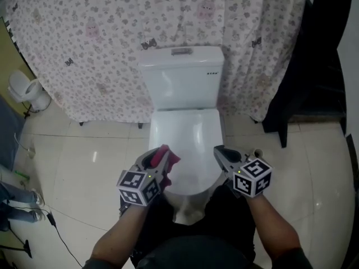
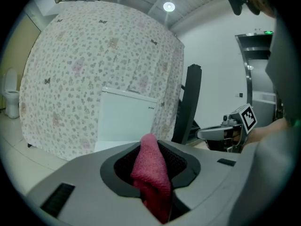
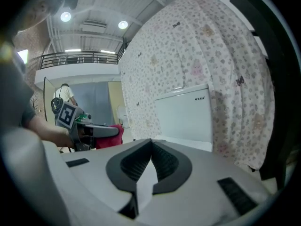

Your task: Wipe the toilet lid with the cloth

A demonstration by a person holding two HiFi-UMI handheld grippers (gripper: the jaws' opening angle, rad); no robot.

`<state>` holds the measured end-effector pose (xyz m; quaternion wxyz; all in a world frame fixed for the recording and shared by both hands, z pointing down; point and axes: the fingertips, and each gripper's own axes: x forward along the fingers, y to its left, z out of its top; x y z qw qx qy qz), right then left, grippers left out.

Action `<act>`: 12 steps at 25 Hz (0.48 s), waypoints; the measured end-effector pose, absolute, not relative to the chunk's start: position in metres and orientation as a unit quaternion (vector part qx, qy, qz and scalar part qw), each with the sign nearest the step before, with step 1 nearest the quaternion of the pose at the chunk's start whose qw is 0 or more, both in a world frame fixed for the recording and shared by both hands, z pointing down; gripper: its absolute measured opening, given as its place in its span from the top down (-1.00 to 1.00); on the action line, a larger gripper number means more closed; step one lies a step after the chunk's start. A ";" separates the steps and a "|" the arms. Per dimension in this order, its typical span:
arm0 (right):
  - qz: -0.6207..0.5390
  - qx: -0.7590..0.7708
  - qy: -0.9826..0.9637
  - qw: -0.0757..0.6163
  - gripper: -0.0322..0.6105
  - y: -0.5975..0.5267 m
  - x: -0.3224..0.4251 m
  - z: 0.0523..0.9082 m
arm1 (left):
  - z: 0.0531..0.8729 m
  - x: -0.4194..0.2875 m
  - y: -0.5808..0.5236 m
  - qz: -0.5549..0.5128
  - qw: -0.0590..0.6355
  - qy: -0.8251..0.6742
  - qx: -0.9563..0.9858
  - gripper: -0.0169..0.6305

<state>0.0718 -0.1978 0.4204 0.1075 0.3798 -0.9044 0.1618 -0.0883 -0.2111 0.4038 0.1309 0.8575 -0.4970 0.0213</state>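
Got the pink cloth (image 2: pixel 150 166) clamped tight in the left gripper (image 1: pixel 162 161), right at the front-left edge of the closed toilet lid (image 1: pixel 188 130). Holding the right gripper (image 1: pixel 219 151) pinched together, empty, at the lid's right edge.

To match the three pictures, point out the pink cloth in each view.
Head view: cloth low, left of centre, in the left gripper.
Left gripper view: bottom centre, between the jaws.
Right gripper view: mid-left, in that same gripper.
Shared landmark: the white tank.
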 end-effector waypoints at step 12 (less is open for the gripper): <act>0.194 0.383 -0.890 0.155 0.90 -0.208 0.055 0.488 | 0.534 -0.071 -0.229 0.135 0.204 -0.507 0.827 0.63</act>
